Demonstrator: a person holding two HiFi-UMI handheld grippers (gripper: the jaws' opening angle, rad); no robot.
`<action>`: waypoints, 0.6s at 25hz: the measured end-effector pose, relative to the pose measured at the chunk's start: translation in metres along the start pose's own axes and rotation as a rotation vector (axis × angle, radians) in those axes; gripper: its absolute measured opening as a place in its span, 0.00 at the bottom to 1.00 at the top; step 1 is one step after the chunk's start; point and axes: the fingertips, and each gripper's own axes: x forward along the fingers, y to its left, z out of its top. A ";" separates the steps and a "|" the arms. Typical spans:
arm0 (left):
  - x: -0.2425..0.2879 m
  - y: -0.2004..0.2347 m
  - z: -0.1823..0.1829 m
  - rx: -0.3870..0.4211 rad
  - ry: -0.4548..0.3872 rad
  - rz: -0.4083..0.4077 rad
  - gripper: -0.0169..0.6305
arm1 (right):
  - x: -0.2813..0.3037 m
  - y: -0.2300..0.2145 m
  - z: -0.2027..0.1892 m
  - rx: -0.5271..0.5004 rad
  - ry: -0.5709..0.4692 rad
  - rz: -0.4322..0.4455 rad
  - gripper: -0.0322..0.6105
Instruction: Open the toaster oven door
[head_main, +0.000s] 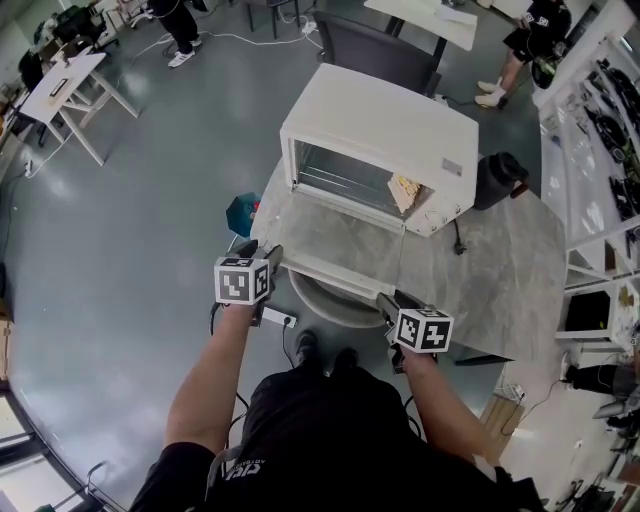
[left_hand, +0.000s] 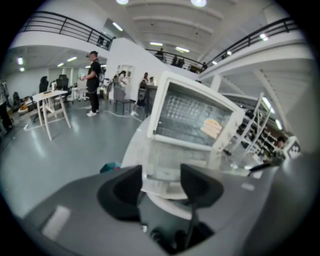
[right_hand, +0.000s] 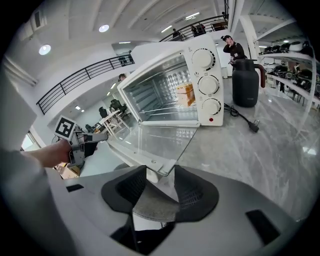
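Observation:
A white toaster oven (head_main: 380, 130) stands on a grey marble table (head_main: 500, 285). Its glass door (head_main: 340, 240) hangs open and lies flat, with the white handle (head_main: 330, 275) along the near edge. My left gripper (head_main: 272, 262) is open at the handle's left end; in the left gripper view the door's edge (left_hand: 160, 175) sits between the parted jaws of that gripper (left_hand: 161, 182). My right gripper (head_main: 385, 300) is open at the right end, and the door's corner (right_hand: 162, 162) lies just ahead of that gripper (right_hand: 160, 182). A piece of food (right_hand: 186, 94) rests inside on the rack.
A black kettle (head_main: 497, 180) stands right of the oven, and the oven's cord (head_main: 458, 240) trails over the table. A round white stool (head_main: 330, 308) sits below the door. A blue object (head_main: 242, 213) and a power strip (head_main: 278, 318) lie on the floor. Shelves stand at right.

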 end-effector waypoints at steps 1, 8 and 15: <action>0.001 0.000 -0.002 0.004 0.008 -0.002 0.41 | 0.001 0.000 -0.002 0.001 0.003 -0.002 0.31; 0.011 0.003 -0.019 0.023 0.057 -0.004 0.40 | 0.013 -0.004 -0.017 0.012 0.035 -0.016 0.31; 0.020 0.004 -0.032 -0.005 0.094 -0.013 0.40 | 0.018 -0.007 -0.026 0.037 0.054 -0.021 0.31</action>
